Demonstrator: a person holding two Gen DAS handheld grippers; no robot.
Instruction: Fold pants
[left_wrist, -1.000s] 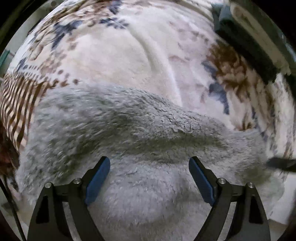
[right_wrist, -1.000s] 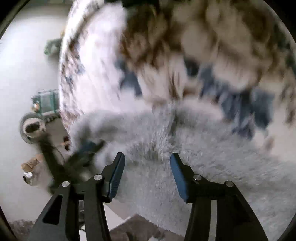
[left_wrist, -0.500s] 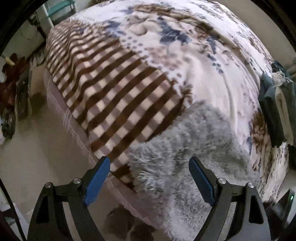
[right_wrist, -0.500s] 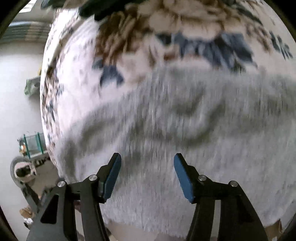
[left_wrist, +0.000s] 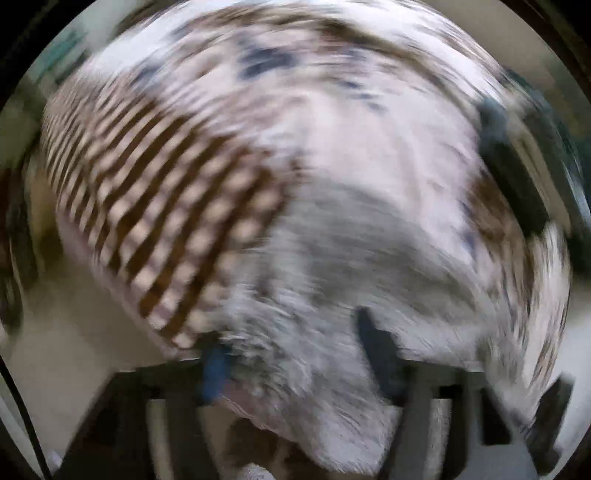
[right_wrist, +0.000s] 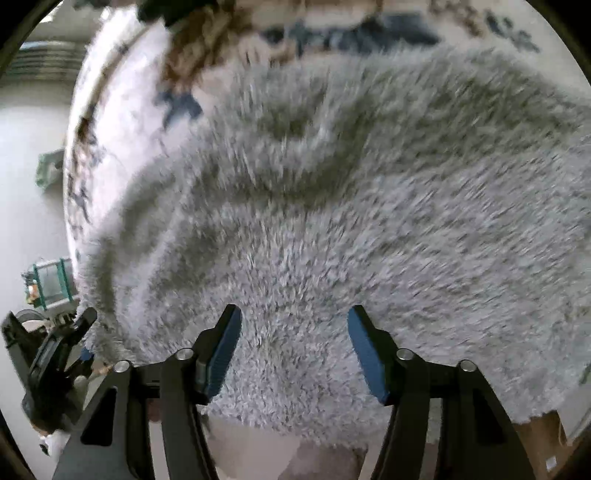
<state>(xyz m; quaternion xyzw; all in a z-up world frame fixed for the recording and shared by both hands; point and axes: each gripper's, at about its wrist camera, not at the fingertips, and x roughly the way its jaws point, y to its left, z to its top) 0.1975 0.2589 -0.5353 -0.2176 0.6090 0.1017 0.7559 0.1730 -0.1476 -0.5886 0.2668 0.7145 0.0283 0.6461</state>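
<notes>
Covering bed (left_wrist: 369, 122): patterned blanket (left_wrist: 166, 206)

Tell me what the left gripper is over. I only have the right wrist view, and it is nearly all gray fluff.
Observer: The left gripper is over one end of the gray pants. The fluff lies between its wide-apart jaws and is not pinched, as far as the blur lets me see.
Operator: What is beside the pants on that side?
Observer: A brown checked part of the blanket borders the pants on the left of the left wrist view and runs out to the bed's edge.
</notes>
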